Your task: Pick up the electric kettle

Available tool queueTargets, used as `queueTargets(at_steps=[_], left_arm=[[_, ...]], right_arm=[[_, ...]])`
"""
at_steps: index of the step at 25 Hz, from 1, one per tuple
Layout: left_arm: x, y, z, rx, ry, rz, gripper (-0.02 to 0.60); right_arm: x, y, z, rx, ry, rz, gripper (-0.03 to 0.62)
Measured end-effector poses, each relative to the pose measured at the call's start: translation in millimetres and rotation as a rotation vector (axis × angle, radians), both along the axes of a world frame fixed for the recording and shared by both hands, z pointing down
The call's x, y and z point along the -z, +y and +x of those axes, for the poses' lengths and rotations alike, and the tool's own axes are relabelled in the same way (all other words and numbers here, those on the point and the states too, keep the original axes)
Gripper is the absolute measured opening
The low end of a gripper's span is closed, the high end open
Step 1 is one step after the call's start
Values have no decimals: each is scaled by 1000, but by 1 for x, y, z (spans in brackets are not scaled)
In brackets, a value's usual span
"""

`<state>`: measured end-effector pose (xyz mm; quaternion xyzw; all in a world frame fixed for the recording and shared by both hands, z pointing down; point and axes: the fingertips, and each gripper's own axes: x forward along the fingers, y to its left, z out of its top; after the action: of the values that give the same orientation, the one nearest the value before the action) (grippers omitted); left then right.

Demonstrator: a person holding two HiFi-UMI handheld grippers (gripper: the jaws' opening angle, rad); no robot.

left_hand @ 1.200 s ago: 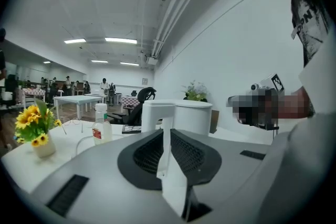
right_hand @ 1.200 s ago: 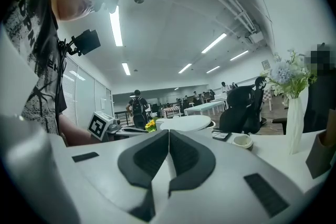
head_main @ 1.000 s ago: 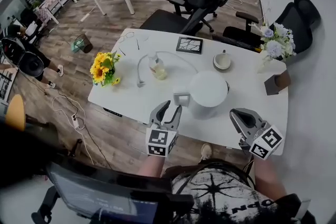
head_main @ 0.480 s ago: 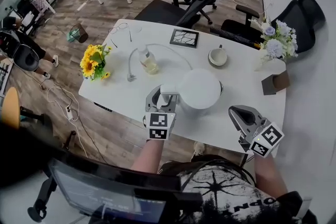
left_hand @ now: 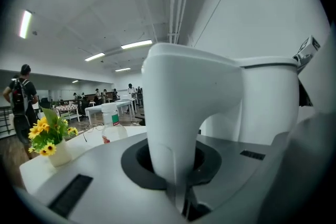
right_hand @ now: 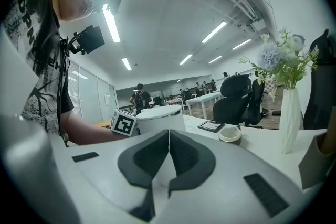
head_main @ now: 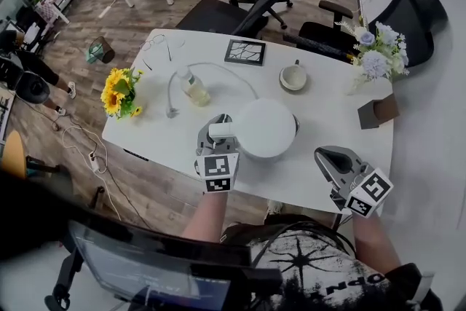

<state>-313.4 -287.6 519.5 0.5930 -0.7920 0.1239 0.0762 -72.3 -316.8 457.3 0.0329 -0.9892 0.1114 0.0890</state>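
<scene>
Head view shows a squat, white, lidded electric kettle (head_main: 271, 129).

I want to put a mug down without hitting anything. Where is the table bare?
Bare: the table's right front, between the kettle and the brown box; also the near left corner beside the sunflowers. Crowded: around the bottle and cable.

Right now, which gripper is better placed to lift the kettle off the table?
Left. The left gripper is already at the kettle, and its jaws are closing on the handle. The right gripper is shut and empty, and it is apart from the kettle, on its right side.
</scene>
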Motion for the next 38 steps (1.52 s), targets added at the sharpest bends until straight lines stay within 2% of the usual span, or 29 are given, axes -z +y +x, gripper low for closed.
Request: queueTargets(at_steps=[8,23,31,38], left_arm=[[1,2,-8,52,102,62,32],[26,-11,-21,92,150,127,51],[52,-13,-21,61,136,147,58],[56,-32,0,-12,149,137,67]], right_arm=[[-6,-3,7,-15,8,-12,23],[-3,-13,20,-58,-4,9,23],[11,-15,22,-86,-42,34,23],[17,-18,37,-141,-64,49,23]])
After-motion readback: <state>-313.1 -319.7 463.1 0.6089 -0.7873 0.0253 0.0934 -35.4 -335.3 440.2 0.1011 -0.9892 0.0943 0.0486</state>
